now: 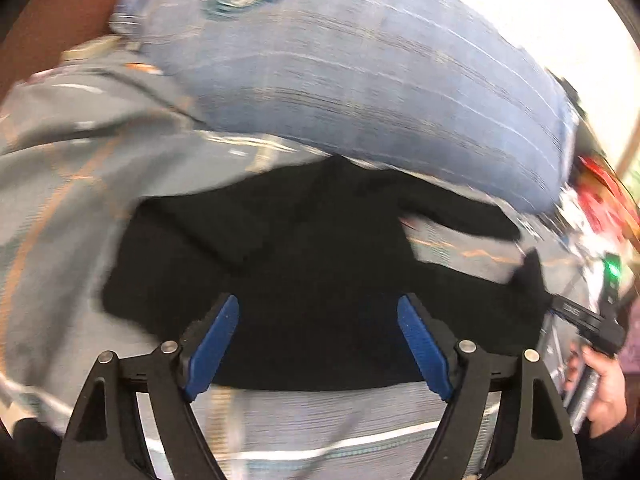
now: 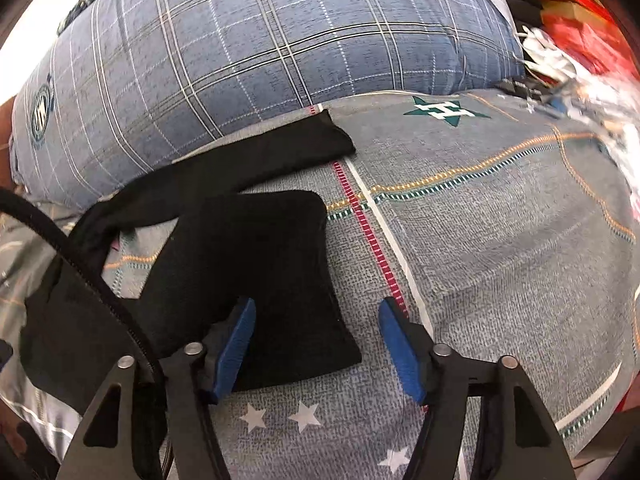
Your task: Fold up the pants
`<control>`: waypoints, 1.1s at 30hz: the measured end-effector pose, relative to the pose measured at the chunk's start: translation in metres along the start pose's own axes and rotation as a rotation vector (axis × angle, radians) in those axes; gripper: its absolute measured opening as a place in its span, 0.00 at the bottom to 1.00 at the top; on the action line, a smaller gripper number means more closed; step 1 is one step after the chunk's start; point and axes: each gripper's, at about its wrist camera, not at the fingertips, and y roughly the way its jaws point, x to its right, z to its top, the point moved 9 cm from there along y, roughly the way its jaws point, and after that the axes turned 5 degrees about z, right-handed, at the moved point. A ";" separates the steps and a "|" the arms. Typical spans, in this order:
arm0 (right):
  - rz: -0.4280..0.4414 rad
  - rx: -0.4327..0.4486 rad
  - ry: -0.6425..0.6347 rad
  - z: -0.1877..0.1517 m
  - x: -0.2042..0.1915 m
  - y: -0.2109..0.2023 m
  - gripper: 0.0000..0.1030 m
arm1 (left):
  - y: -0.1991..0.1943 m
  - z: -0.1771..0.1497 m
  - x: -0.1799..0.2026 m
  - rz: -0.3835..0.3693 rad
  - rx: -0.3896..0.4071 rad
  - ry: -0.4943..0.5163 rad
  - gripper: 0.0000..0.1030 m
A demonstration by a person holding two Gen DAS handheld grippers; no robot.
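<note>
1. The bed [image 2: 500, 248], under a grey patterned sheet, carries everything; a blue plaid pillow [image 2: 260, 52] lies at its far side.
2. The black pants [image 2: 256, 264] lie on the sheet, part-folded as I judge it: one leg reaches toward the pillow, the other lies doubled nearer the camera.
3. The step in hand looks like a regrasp between folds, with neither gripper holding cloth.
4. The left gripper [image 1: 318, 344] hangs spread over the broad black body of the pants [image 1: 304, 280], nothing between its blue pads.
5. The right gripper [image 2: 316, 348] is likewise spread; the near corner of the doubled leg lies between its jaws, unpinched.
6. Next move, likely: lower, pinch an edge each, then carry it over evenly.
</note>
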 end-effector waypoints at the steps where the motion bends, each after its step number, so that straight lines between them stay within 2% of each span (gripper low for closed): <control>1: -0.010 0.001 -0.021 0.001 -0.001 0.002 0.54 | 0.010 -0.003 0.014 -0.014 -0.015 0.024 0.79; 3: -0.022 0.003 -0.060 0.001 -0.003 0.004 0.43 | 0.027 -0.009 0.039 -0.030 -0.045 0.060 0.79; 4: -0.016 0.006 -0.064 0.002 -0.004 0.004 0.33 | 0.035 -0.012 0.049 -0.041 -0.063 0.068 0.79; 6: 0.006 0.004 -0.064 0.002 -0.005 0.005 0.26 | 0.046 -0.016 0.066 -0.065 -0.090 0.079 0.79; 11: 0.013 0.003 -0.063 0.001 -0.006 0.005 0.25 | 0.049 -0.011 0.115 -0.142 -0.080 0.119 0.79; 13: 0.018 0.003 -0.054 0.001 -0.005 0.004 0.26 | 0.048 -0.005 0.144 -0.217 -0.073 0.146 0.79; 15: 0.027 0.003 -0.045 0.001 -0.005 0.004 0.26 | 0.050 0.002 0.172 -0.301 -0.080 0.171 0.84; 16: 0.032 0.003 -0.045 0.001 -0.005 0.004 0.26 | 0.052 0.004 0.182 -0.332 -0.082 0.177 0.90; 18: 0.038 0.003 -0.049 0.001 -0.006 0.004 0.25 | 0.059 0.012 0.207 -0.404 -0.098 0.185 0.92; 20: 0.044 0.004 -0.054 0.000 -0.005 0.004 0.22 | 0.065 0.015 0.228 -0.448 -0.128 0.201 0.92; 22: 0.048 0.008 -0.050 0.001 -0.003 0.003 0.13 | 0.074 0.013 0.253 -0.499 -0.166 0.248 0.92; 25: 0.073 0.015 -0.027 0.000 0.001 -0.001 0.09 | 0.095 0.005 0.281 -0.504 -0.206 0.309 0.91; 27: 0.072 0.021 -0.033 -0.001 0.002 -0.006 0.08 | 0.103 -0.001 0.296 -0.529 -0.224 0.330 0.43; 28: 0.065 0.027 -0.036 -0.002 0.004 -0.009 0.07 | 0.110 -0.006 0.302 -0.498 -0.249 0.357 0.09; 30: 0.061 0.046 -0.023 -0.001 0.009 -0.019 0.07 | 0.116 -0.011 0.308 -0.462 -0.255 0.382 0.10; 33: 0.049 0.087 0.015 0.001 0.024 -0.044 0.07 | 0.106 -0.017 0.324 -0.484 -0.238 0.424 0.10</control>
